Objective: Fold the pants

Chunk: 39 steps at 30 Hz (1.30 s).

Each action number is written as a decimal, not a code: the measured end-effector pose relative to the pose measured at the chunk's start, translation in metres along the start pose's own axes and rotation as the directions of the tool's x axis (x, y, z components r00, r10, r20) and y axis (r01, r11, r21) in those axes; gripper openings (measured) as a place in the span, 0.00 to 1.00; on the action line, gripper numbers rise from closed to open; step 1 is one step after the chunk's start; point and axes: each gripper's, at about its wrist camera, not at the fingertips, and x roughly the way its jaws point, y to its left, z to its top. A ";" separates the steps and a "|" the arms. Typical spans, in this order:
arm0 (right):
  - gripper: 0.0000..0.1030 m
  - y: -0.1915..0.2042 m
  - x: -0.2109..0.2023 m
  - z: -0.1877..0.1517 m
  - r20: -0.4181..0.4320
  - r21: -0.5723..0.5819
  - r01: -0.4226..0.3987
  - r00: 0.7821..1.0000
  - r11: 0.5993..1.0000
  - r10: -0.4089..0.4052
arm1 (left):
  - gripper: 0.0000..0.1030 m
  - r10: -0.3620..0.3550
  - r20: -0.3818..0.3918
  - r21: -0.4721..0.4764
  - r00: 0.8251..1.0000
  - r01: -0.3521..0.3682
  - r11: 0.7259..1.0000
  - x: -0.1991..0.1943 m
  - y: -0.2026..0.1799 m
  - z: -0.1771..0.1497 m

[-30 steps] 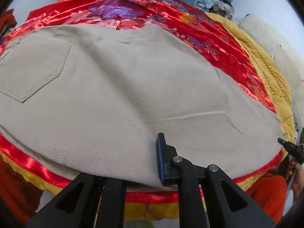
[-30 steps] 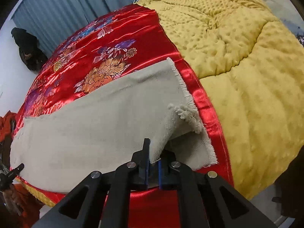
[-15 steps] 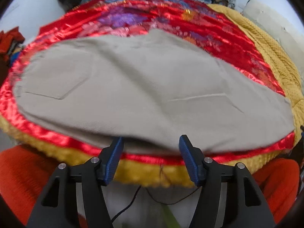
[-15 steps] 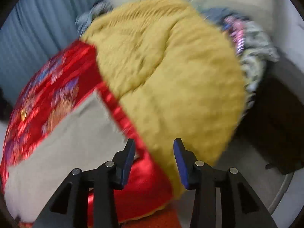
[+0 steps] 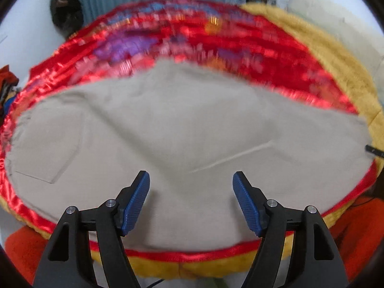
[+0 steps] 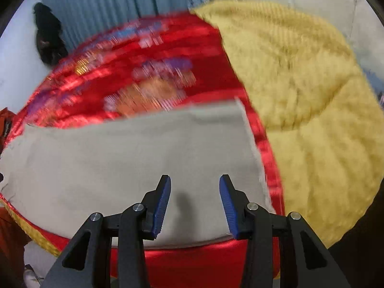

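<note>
The tan pants (image 5: 187, 129) are lying flat on the red shiny blanket (image 5: 192, 36), folded longways already, it seems, with one leg on top of the other. They are spreading out in front of and under both sets of jaws.

The left gripper (image 5: 191, 180) is opening wider, holding nothing; only cloth is showing below the gap. The right gripper (image 6: 195, 187) is sitting partly open near the frayed leg end (image 6: 254, 158), also holding nothing.

I am guessing folding the legs up toward the waist is what is left.
</note>
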 end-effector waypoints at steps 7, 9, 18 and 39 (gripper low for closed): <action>0.42 -0.005 -0.007 -0.009 0.025 0.027 0.021 0.999 0.999 -0.022 | 0.72 -0.014 -0.027 0.023 1.000 0.015 1.000 -0.004 -0.016 -0.005; 0.42 -0.002 -0.025 -0.010 0.102 0.029 0.118 0.987 0.993 -0.121 | 0.74 -0.021 0.013 0.072 1.000 0.020 0.997 -0.020 -0.028 0.001; 0.76 0.015 -0.102 -0.059 0.313 0.105 0.199 0.923 0.974 -0.222 | 0.80 -0.118 0.021 0.231 0.993 0.110 0.967 -0.030 -0.091 0.031; 0.83 0.035 -0.081 -0.076 0.251 0.001 0.305 0.922 0.952 -0.296 | 0.76 -0.084 -0.136 0.285 0.987 0.121 0.951 0.077 -0.189 0.102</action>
